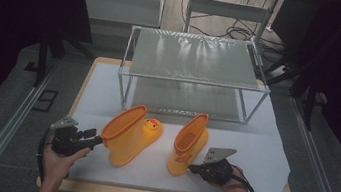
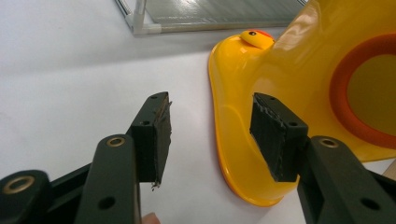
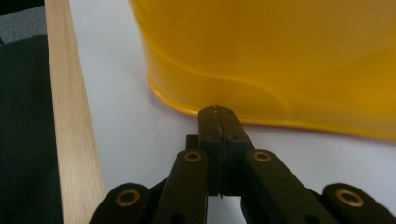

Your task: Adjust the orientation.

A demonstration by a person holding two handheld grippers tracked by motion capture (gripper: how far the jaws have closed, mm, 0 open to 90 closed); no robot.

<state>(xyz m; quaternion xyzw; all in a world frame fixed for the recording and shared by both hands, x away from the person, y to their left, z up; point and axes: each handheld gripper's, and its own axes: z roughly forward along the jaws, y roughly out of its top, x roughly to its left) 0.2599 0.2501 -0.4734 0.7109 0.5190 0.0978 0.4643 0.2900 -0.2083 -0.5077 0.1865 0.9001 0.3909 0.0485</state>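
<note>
Two yellow rubber boots lie on the white bench before a wire shelf: the left tool (image 1: 97, 140), jaws apart, approaches the left boot (image 1: 128, 135), still needing to grip its rim; the right tool (image 1: 192, 168), jaws together, nudges the right boot (image 1: 188, 145).

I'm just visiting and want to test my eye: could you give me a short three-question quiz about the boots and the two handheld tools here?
1. True or false: the left gripper has its fingers shut tight.
2. Which boot shows a duck face on its toe? A) the left yellow boot B) the right yellow boot
3. Fill in: behind both boots stands a metal ____ with mesh shelves.

Key
1. False: its fingers stand apart beside the left boot's sole, pressing nothing.
2. A: the duck face shows in the high view.
3. Rack. Meanwhile the right gripper, fingers shut on nothing, sits at the right boot's sole edge.
</note>
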